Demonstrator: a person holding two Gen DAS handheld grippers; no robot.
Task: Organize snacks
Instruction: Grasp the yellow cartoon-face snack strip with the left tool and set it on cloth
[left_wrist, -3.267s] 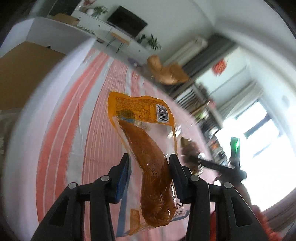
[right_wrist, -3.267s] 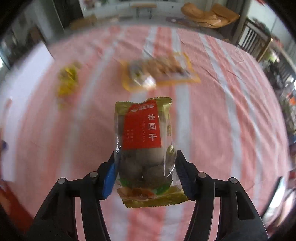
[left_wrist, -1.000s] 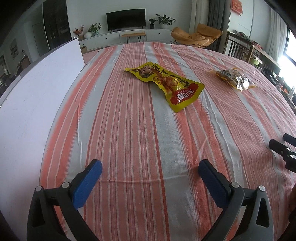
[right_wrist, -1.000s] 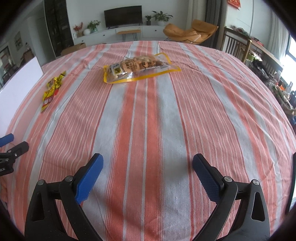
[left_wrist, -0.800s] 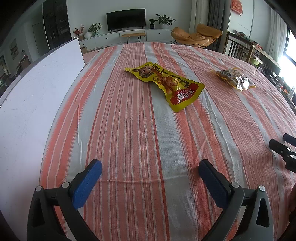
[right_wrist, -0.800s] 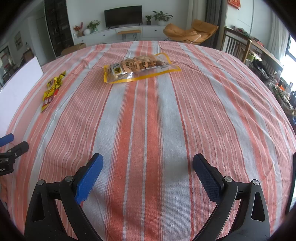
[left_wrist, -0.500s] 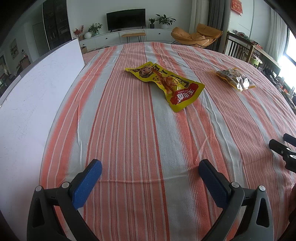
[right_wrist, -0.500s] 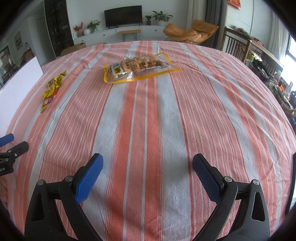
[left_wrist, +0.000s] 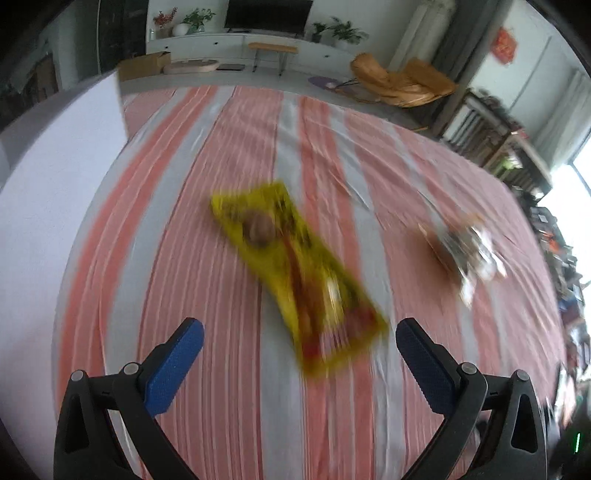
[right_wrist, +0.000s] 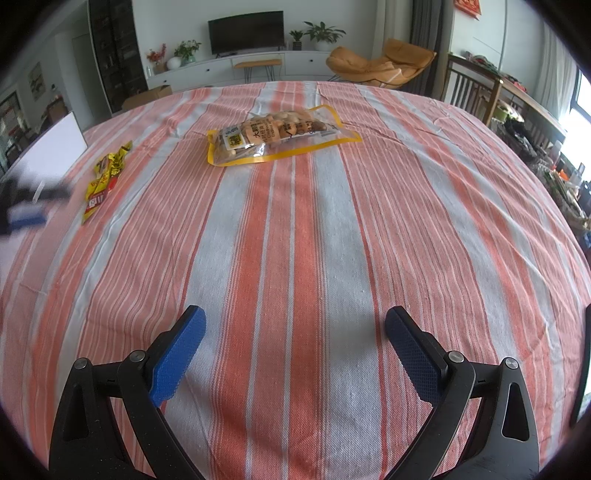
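One yellow packet (left_wrist: 299, 280) before left gripper (left_wrist: 299, 341)

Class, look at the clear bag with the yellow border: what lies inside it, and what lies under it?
Inside the clear bag are pale tan snack pieces, partly hidden by its label. Under it lies the striped tablecloth; anything beneath the bag is covered.

**Little print can be read**

On the clear snack bag with a yellow border (right_wrist: 275, 134), seen from the right wrist view, large Chinese characters are printed on a pale label; only the character "大" can be made out with any confidence. Red and yellow print is seen on the yellow snack packet (right_wrist: 105, 177), but it is too small to be read. In the left wrist view everything is blurred, and nothing is legible on that packet (left_wrist: 299, 273).
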